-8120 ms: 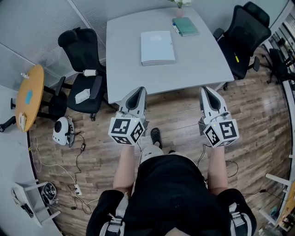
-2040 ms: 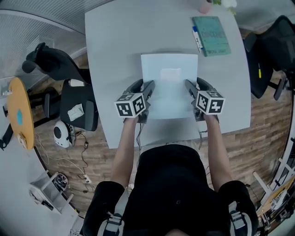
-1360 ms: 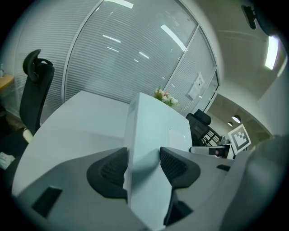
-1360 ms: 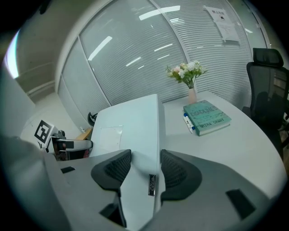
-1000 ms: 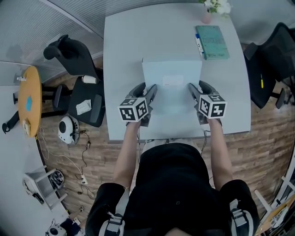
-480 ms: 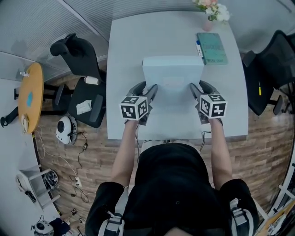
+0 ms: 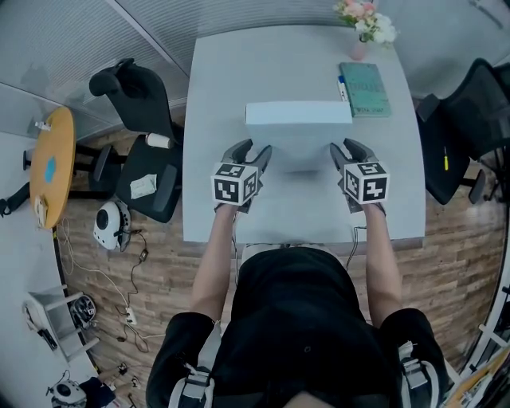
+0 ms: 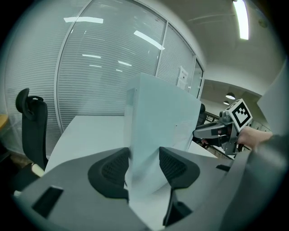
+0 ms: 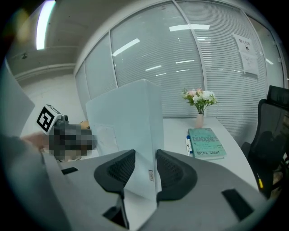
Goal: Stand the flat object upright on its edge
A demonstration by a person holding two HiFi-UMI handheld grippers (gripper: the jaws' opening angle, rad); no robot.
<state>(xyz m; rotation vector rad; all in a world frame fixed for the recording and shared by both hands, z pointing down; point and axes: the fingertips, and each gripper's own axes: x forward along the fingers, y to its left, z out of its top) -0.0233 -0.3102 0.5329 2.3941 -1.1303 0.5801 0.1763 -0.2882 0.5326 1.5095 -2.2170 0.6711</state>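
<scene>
A flat white box [image 7: 299, 112] stands nearly upright on the grey table [image 7: 231, 80]; from the head view I see mostly its top edge. My left gripper [image 7: 253, 149] clasps its left side edge and my right gripper [image 7: 344, 147] its right side edge. In the left gripper view the box [image 8: 162, 113] fills the gap between both pads of the left gripper [image 8: 143, 164]. In the right gripper view the box [image 9: 126, 117] sits between the pads of the right gripper [image 9: 145, 169], whose jaws have just been closing on it.
A teal book [image 7: 365, 78] with a pen [image 7: 343, 86] beside it lies at the table's far right, near a vase of flowers [image 7: 362, 20]. Black office chairs [image 7: 139, 88] [image 7: 470, 119] flank the table. A round wooden table [image 7: 49, 163] stands far left.
The box has swung up from a steep tilt to nearly vertical, so its face has shrunk to a thin strip in the head view. Both grippers stayed at its sides.
</scene>
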